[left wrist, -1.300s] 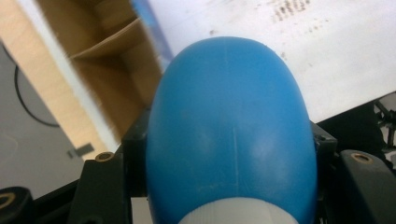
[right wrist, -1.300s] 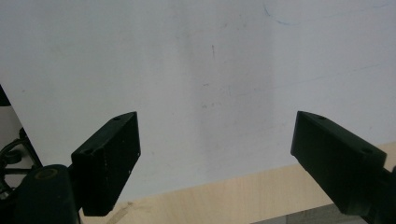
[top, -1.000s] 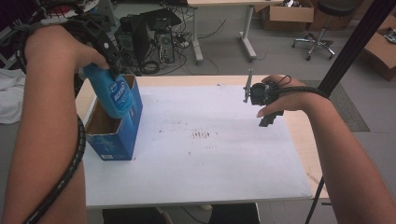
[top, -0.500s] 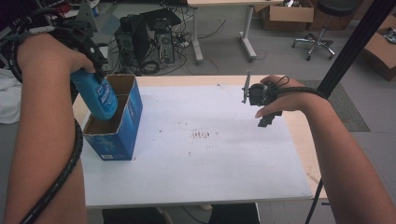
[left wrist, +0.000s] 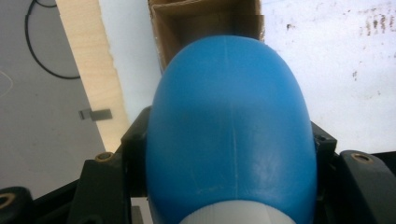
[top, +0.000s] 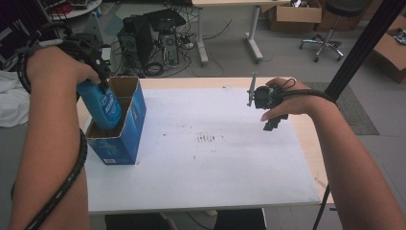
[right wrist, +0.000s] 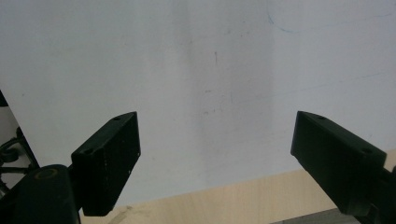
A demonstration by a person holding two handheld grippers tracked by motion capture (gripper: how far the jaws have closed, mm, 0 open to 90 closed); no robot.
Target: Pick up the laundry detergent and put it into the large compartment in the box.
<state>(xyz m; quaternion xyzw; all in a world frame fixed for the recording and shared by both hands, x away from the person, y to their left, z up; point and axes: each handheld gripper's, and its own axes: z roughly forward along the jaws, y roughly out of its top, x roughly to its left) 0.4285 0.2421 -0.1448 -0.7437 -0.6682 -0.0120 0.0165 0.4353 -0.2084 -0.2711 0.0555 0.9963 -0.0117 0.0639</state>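
Carefully, with my left gripper clamped on the blue bottle, I lower it straight into the open box at the table's left, while my right gripper idles unclenched.

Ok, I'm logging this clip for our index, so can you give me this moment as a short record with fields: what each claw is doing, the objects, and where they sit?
left claw: shut on the blue bottle, jaws gripping its sides near the white neck
blue bottle: tilted, lower end inside the open top of the cardboard box
cardboard box: blue-sided, open top, upright at the table's left edge
right claw: open, holding nothing, jaws wide apart above the table
table: white top with small dark marks near the middle
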